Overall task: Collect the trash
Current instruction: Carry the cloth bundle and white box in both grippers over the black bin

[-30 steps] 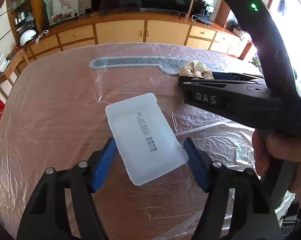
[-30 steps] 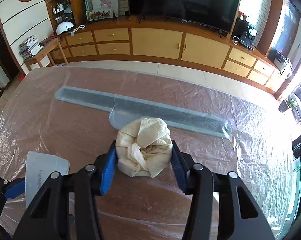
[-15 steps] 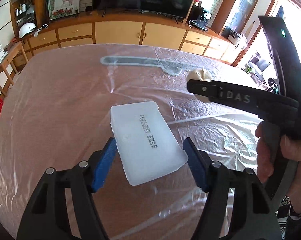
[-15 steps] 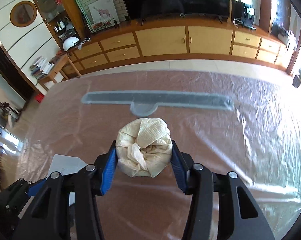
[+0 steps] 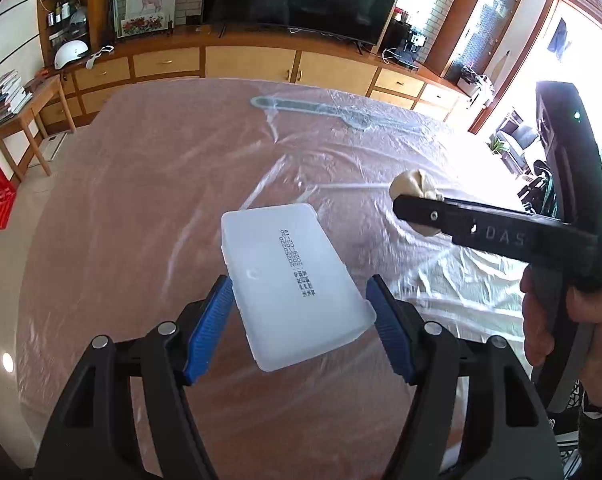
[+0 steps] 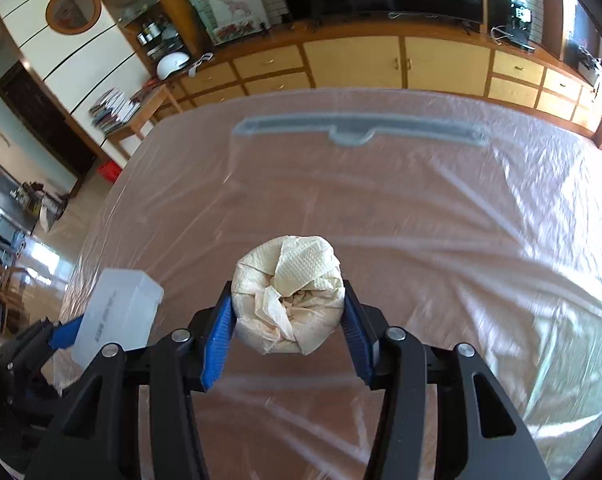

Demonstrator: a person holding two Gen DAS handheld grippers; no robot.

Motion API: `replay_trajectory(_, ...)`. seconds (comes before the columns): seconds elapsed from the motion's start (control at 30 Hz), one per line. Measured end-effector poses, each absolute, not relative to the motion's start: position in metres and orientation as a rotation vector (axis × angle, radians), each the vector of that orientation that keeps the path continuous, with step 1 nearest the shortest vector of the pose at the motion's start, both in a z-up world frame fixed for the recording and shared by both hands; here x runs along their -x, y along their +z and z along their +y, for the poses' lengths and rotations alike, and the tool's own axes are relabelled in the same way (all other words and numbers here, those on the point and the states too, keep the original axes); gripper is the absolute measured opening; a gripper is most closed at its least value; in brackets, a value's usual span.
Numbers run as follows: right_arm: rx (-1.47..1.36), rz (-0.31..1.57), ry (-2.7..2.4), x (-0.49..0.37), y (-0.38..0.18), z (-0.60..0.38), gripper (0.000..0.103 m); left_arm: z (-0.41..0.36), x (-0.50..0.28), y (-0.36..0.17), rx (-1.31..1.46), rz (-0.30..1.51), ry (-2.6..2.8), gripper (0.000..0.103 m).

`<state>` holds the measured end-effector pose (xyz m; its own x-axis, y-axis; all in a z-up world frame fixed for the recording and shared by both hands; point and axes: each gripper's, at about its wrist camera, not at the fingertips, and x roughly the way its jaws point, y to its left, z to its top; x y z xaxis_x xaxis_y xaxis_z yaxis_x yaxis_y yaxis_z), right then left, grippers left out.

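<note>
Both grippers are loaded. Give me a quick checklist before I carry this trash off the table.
1. Left gripper grip on the white plastic container: ok, blue pads press on both of its sides.
2. Right gripper grip on the crumpled paper towel ball: ok, squeezed between both pads.
3. Container held square: not ok, it sits skewed between the jaws.
4. Loads clear of the plastic-covered table: ok, both look lifted off it.
5. Grippers apart from each other: ok, a gap shows between them.
6. Trash bin or bag located: cannot tell, none shows in either view.
</note>
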<state>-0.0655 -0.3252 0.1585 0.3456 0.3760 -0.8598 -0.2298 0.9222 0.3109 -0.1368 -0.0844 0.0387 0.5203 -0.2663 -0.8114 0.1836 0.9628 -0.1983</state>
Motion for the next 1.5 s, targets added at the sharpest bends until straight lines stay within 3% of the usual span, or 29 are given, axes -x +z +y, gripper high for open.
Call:
replay_trajectory(0.6,-0.116,1.224,0.458,0.136,0.162,-0.281,0.049,-0.064,0.208,0.041,0.039,0.982,-0.330,0.069)
replay_trajectory(1.5,-0.174,1.254,0.426,0.238,0.171,-0.293,0.049,-0.038,0.264,0.041,0.007,0.991,-0.420,0.069)
